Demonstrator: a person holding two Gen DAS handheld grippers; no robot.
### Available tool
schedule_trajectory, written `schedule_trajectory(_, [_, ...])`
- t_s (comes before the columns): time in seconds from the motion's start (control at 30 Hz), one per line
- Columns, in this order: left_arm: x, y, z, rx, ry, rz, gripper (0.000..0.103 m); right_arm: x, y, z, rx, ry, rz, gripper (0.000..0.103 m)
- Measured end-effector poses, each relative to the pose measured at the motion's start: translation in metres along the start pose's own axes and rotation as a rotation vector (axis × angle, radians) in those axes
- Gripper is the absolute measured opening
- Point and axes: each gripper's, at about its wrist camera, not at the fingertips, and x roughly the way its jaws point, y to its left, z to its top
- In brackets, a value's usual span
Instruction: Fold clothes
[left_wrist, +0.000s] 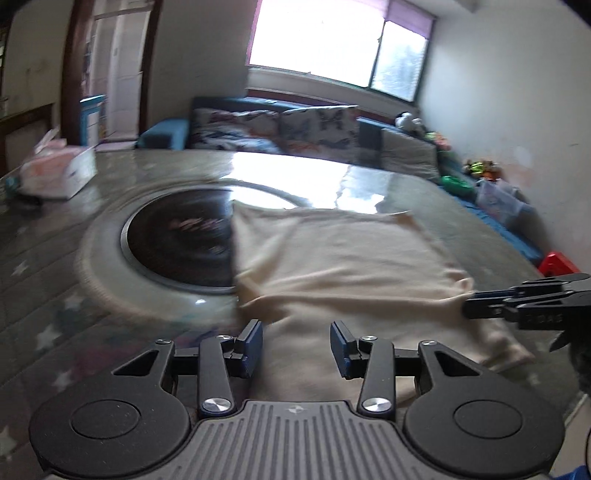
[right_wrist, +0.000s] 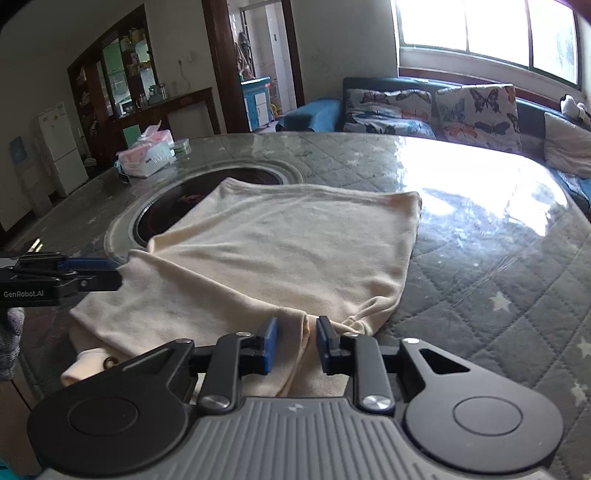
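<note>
cream garment (right_wrist: 280, 251) lies on the quilted table (right_wrist: 480, 266), its far left corner overlapping the round dark inset (left_wrist: 177, 240) in the tabletop. it looks partly folded already: a flat rectangular panel on top, a lower layer and what i take for a sleeve cuff sticking out at the near left edge. so i'd call it mid-task, at least one fold done, more left, nothing neat or stacked yet.

my left gripper (left_wrist: 295, 347) has its jaws spread wide, nothing between the pads, sitting over the near edge of the garment, on the near side of the inset. left view is motion-blurred.

my right gripper (right_wrist: 293, 345) sits at the near right corner of the garment with a bunched fold of cloth between the pads; jaws only partly closed, can't tell if it really pinches or just straddles.

tissue pack (right_wrist: 147, 155) sits beyond the inset on the far left, well apart from the garment.

my guess: next fold needs both near corners held.
</note>
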Motion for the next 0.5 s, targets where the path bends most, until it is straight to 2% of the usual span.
schedule_trajectory(0.1, [0.0, 0.003, -0.007, 0.003, 0.014, 0.012, 0.04, 0.003, 0.001, -0.002, -0.005, 0.008, -0.001, 0.021])
schedule_trajectory(0.17, [0.0, 0.002, -0.005, 0.003, 0.013, 0.007, 0.04, 0.002, 0.003, -0.002, -0.013, 0.006, -0.006, 0.01])
schedule_trajectory(0.23, [-0.002, -0.001, 0.001, 0.005, -0.007, 0.003, 0.039, -0.002, 0.005, 0.0, -0.019, -0.003, -0.019, 0.007])
schedule_trajectory(0.37, [-0.003, -0.011, 0.014, 0.026, -0.049, -0.017, 0.039, -0.009, 0.008, 0.003, -0.034, -0.017, -0.052, 0.006])
schedule_trajectory(0.5, [0.011, -0.019, 0.016, 0.078, -0.04, -0.013, 0.039, -0.005, 0.005, 0.0, -0.036, 0.005, -0.072, 0.007])
